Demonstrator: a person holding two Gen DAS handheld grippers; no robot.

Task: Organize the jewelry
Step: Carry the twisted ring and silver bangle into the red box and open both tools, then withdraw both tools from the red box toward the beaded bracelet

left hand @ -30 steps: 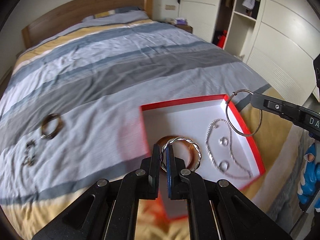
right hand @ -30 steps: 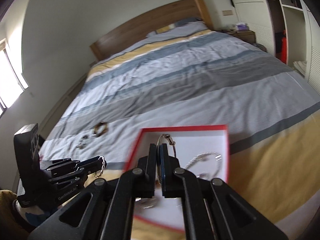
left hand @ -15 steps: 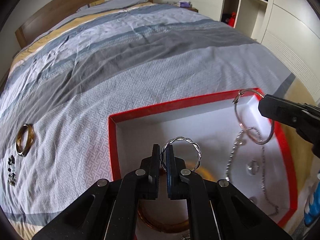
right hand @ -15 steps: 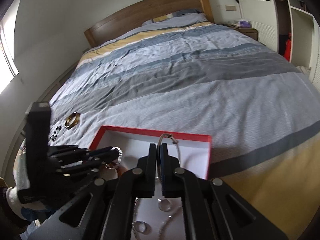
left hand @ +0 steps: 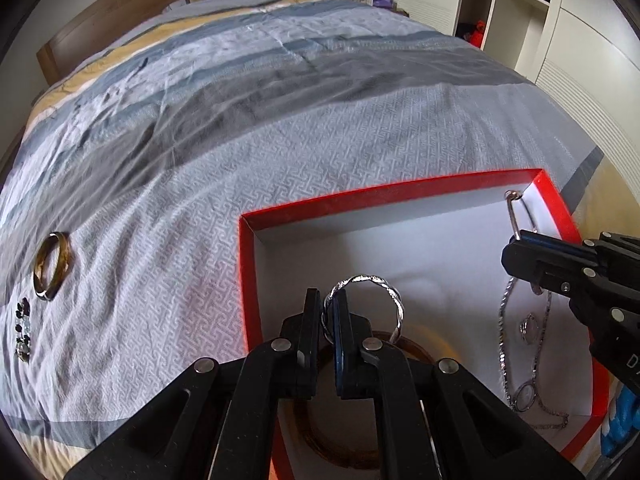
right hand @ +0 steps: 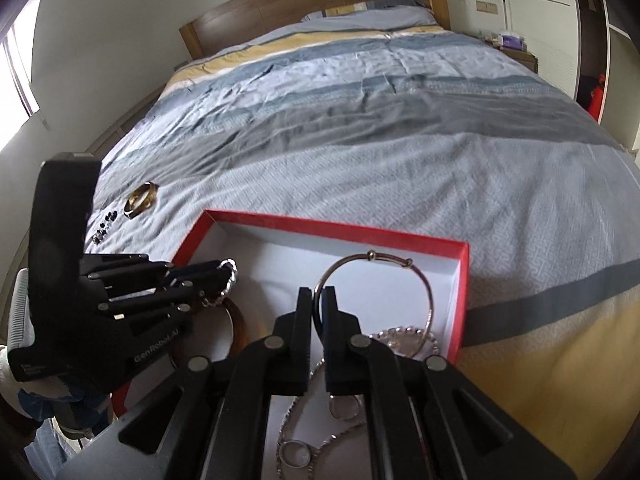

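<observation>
A red-rimmed white box (left hand: 400, 194) (right hand: 332, 226) lies on the bed. My left gripper (left hand: 327, 312) is shut on a twisted silver bangle (left hand: 380, 282) and holds it over the box; it also shows in the right wrist view (right hand: 224, 276). My right gripper (right hand: 319, 308) is shut on a thin silver hoop bangle (right hand: 430, 300), also over the box; the hoop shows in the left wrist view (left hand: 512, 216). In the box lie an amber bangle (right hand: 240, 328), a silver chain necklace with rings (left hand: 528, 328) and a bead bracelet (right hand: 404, 336).
On the striped bedspread left of the box lie a gold-brown bangle (left hand: 52, 266) (right hand: 140, 200) and a small string of dark beads (left hand: 22, 330) (right hand: 104, 226). A wooden headboard (right hand: 312, 4) stands at the far end; white wardrobes (left hand: 580, 40) are at the right.
Both grippers moved forward and lower over the box with their bangles still held. The right gripper's hoop now hangs by the box's far right corner.
</observation>
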